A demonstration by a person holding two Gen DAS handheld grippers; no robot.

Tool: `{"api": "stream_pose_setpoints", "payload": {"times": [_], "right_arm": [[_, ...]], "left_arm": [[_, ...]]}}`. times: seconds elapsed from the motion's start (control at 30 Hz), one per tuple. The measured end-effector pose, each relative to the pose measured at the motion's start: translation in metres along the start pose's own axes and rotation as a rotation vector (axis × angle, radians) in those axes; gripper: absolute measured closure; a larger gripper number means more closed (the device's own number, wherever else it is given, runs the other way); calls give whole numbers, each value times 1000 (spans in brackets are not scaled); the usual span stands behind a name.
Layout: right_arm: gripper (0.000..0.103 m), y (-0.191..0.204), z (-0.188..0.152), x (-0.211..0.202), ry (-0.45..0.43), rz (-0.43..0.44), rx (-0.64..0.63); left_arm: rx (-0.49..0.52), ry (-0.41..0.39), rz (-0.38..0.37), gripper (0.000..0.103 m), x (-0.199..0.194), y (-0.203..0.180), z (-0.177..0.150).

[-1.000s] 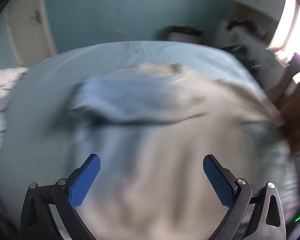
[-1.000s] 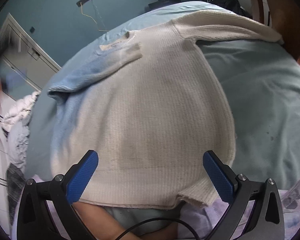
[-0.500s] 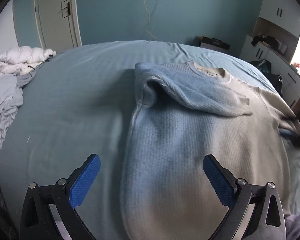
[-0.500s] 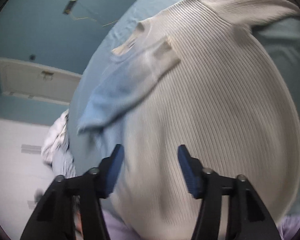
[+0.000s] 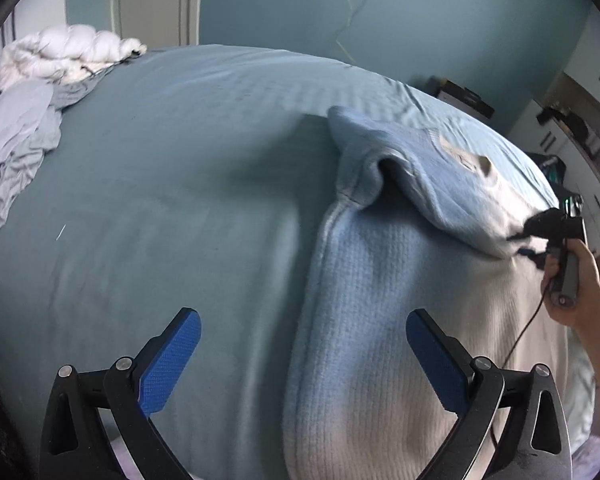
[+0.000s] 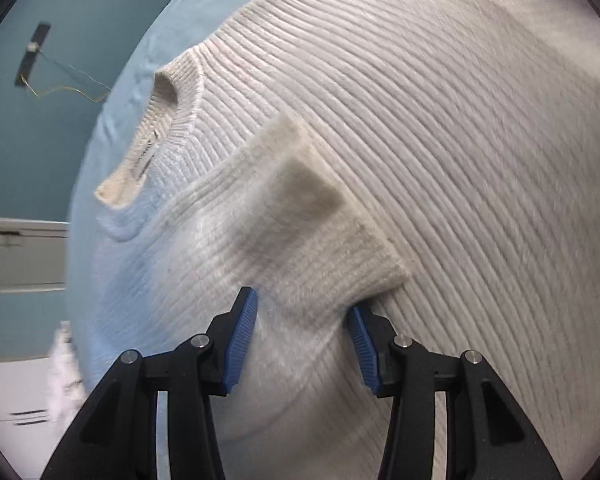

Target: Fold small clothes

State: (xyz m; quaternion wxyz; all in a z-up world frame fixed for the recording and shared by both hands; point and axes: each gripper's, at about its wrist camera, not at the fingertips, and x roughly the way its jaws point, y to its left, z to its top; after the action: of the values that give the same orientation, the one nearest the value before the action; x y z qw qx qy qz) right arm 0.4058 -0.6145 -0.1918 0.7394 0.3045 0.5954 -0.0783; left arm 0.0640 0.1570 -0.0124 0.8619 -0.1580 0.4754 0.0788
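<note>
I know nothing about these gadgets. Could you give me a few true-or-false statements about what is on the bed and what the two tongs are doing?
1. The sweater lies on a blue bed sheet. True.
2. The left tongs are clamped on the sweater. False: they stand open, gripping nothing.
3. The right tongs are closing with the sleeve cuff between them. True.
4. Both sleeves stretch straight out. False: one is folded across the chest.
5. White bedding is bunched at the far corner. True.

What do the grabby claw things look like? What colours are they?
Each is a black plastic claw with two fingers. The left gripper has flat blue pads with a bumpy texture, and round silver bolts at the joints. The right gripper looks the same. A thin black cable hangs from its handle, which a hand holds.
</note>
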Motion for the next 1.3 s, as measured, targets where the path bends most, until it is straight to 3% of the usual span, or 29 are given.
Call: {"api": "stream_pose_setpoints", "payload": {"times": [0.07, 0.13, 0.3, 0.43, 0.6, 0.77, 0.93, 1.07, 1.1, 1.17, 1.2, 1.23, 1.27, 1.3], "right_arm": [[93, 30, -3, -20, -55, -91, -72], [93, 63, -6, -50, -110, -100, -110], [94, 179, -22, -166, -296, 27, -308], [94, 271, -57, -254, -451, 76, -508], [94, 312, -80, -327, -592, 130, -534], [94, 293, -60, -340, -684, 93, -501], [94, 255, -44, -313, -653, 5, -447], [93, 185, -18, -262, -590, -107, -349], [90, 159, -11, -243, -565, -140, -317], [65, 99, 5, -190, -459, -236, -272], [33, 70, 11, -157, -363, -335, -244], [29, 36, 11, -123, -253, -483, -205], [32, 7, 6, -91, -137, -638, -177], [40, -9, 1, -71, -58, -719, -165]], "left_arm": [[-28, 4, -17, 0, 1, 5, 1], [-43, 10, -34, 0, 0, 6, 1], [-40, 10, -27, 0, -4, 5, -3], [-41, 11, -29, 0, -5, 6, -5], [-45, 22, -26, 0, -2, 8, -6], [-43, 27, -37, 0, -1, 5, -5], [-21, 25, -35, 0, -1, 1, -6], [-12, 32, -31, 0, 2, -1, -6], [-12, 33, -33, 0, 2, -1, -6], [-10, 34, -36, 0, 2, -1, -5], [-12, 33, -35, 0, 1, 0, -5], [-16, 34, -38, 0, 2, 0, -5], [-18, 36, -42, 0, 2, -1, -4], [-19, 38, -45, 0, 3, -1, -3]]}}
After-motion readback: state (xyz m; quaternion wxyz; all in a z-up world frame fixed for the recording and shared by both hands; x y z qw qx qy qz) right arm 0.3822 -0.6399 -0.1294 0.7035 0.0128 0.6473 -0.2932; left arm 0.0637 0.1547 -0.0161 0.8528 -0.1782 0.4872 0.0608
